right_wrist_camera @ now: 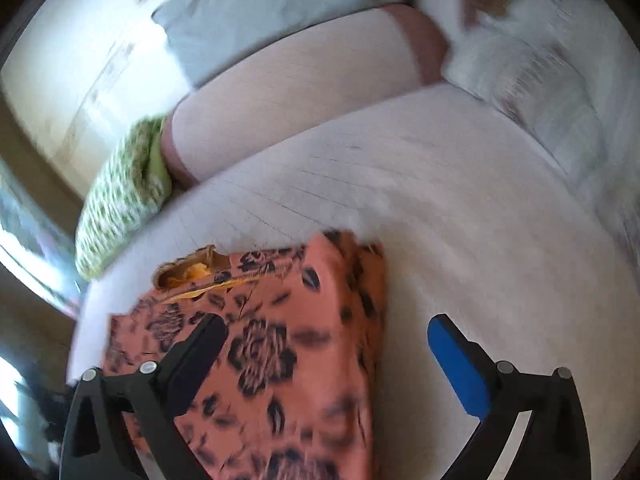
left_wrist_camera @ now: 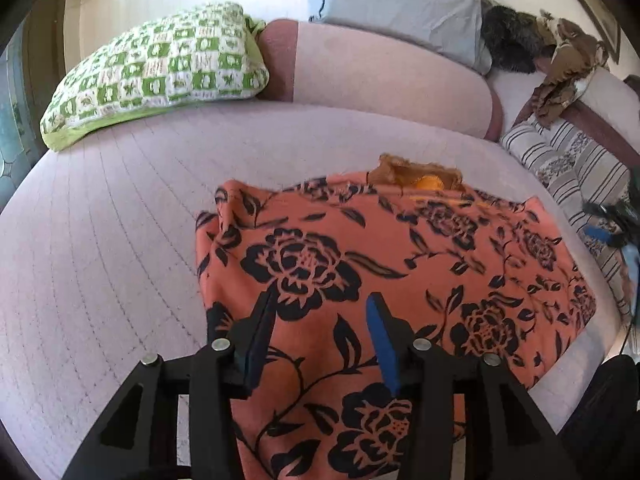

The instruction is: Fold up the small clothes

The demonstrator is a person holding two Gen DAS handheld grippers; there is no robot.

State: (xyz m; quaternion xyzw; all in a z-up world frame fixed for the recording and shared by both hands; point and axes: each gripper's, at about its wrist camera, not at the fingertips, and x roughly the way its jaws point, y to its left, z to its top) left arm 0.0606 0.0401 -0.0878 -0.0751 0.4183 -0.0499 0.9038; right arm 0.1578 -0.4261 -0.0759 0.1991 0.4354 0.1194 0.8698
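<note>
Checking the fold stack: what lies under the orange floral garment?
A brown-and-orange cloth peeks out from under the floral garment's far edge, on the pale quilted bedcover. How far it extends underneath is hidden.

The salmon-orange cloth garment (left_wrist_camera: pixel 400 264) carries a black print of large roses, leaves and trailing stems, with a tan and yellow-orange inner lining (left_wrist_camera: pixel 420 176) showing at its far edge. It lies on a pale lilac quilted bed cover (left_wrist_camera: pixel 120 240) with thin stitched lines. At the far left a crocheted cushion (left_wrist_camera: pixel 160 68) is checked green and white with a lime border. At the right, a fabric (left_wrist_camera: pixel 568 168) is striped grey and white. The black left hand-held gripper (left_wrist_camera: pixel 320 316) has blue pads (left_wrist_camera: pixel 384 344).
</note>
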